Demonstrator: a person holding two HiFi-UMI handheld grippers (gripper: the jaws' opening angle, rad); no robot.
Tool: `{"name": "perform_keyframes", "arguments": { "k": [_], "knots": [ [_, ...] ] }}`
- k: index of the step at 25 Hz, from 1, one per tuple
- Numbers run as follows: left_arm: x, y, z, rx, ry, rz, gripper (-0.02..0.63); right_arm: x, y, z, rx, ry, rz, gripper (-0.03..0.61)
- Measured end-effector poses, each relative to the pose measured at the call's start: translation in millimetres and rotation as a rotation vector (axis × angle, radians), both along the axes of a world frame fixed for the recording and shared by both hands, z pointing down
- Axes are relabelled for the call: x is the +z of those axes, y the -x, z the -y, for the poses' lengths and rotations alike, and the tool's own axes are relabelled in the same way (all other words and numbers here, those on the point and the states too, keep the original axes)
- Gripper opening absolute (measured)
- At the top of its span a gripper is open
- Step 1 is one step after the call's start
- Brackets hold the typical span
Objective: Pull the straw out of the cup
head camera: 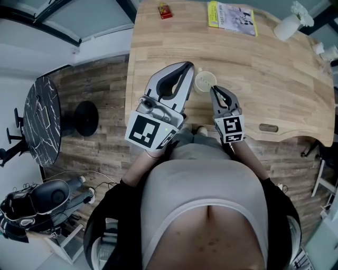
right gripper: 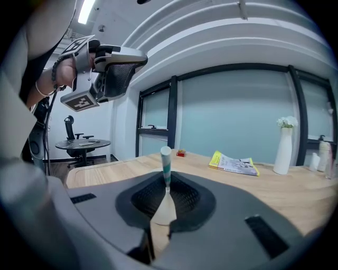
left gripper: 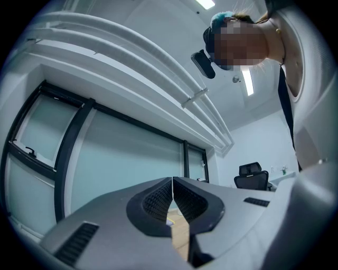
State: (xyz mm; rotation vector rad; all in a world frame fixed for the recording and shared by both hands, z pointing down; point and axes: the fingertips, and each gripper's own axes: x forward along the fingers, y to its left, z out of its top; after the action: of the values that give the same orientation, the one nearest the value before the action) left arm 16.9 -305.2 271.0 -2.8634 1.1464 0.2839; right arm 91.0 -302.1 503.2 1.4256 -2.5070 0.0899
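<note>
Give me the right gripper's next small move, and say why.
Probably lift the right gripper straight up: its jaws are closed on the striped straw, and the cup sits at their tips, so an upward pull should draw it free.

I count two grey two-jaw grippers in my hands: the left gripper (head camera: 188,65) and the right gripper (head camera: 212,89). One pale round cup (head camera: 205,82). One teal-striped paper straw (right gripper: 166,167). One yellow-edged printed booklet (head camera: 232,17). One small red box (head camera: 165,10). One white vase (head camera: 288,27). One light wooden table (head camera: 274,79). One black marbled round table (head camera: 39,113).
</note>
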Motion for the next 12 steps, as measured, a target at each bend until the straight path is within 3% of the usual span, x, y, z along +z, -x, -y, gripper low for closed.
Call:
{"name": "perform_keyframes", "arguments": {
  "k": [12],
  "knots": [
    [-1.5, -5.0, 0.9, 0.021, -0.001, -0.006, 0.011, -8.8, -0.1, -0.3, 0.001, -0.021, 0.009, 0.043]
  ]
}}
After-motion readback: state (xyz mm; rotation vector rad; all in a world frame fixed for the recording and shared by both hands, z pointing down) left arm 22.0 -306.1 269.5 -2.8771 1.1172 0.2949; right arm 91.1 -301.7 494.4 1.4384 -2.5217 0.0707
